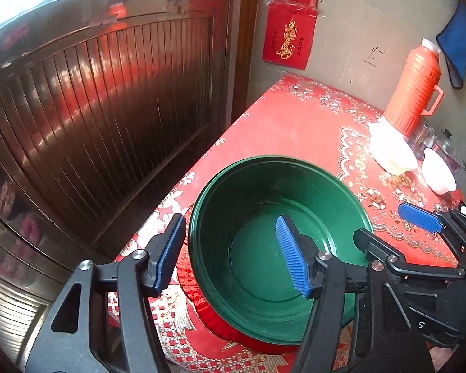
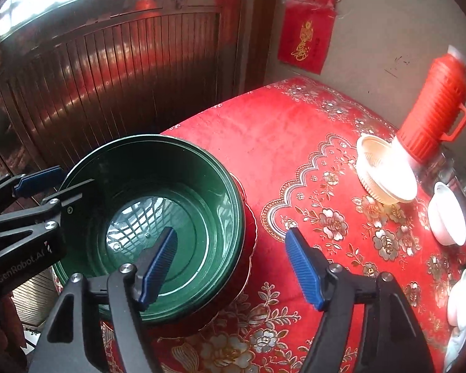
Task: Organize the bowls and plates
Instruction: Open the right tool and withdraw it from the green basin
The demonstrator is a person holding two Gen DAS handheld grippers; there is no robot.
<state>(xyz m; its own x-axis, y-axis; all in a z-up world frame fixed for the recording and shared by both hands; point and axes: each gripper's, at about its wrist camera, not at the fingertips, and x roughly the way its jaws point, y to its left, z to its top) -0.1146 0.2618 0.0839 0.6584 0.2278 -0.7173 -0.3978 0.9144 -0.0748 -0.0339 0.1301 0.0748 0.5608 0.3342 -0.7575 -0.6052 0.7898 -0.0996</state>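
A deep green bowl [image 1: 279, 233] [image 2: 177, 214] stands on a red dish [image 1: 216, 318] [image 2: 251, 242] at the near left corner of the table. My left gripper [image 1: 231, 255] [image 2: 63, 185] is open and straddles the bowl's left rim, one blue pad [image 1: 171, 251] outside the wall and the other inside the bowl. My right gripper [image 2: 233, 269] [image 1: 391, 230] is open across the bowl's right rim, with one pad [image 2: 160, 267] inside and the other over the cloth. No pad presses on the rim.
The table carries a red flowered cloth [image 1: 295, 124] [image 2: 279, 143]. At the far right stand an orange-red thermos [image 1: 414, 93] [image 2: 435, 108], a cream plastic bowl [image 1: 391, 152] [image 2: 385, 171], small white bowls [image 1: 438, 174] [image 2: 447, 217] and a glass teapot [image 1: 441, 143]. A wooden door [image 1: 93, 108] is past the left table edge.
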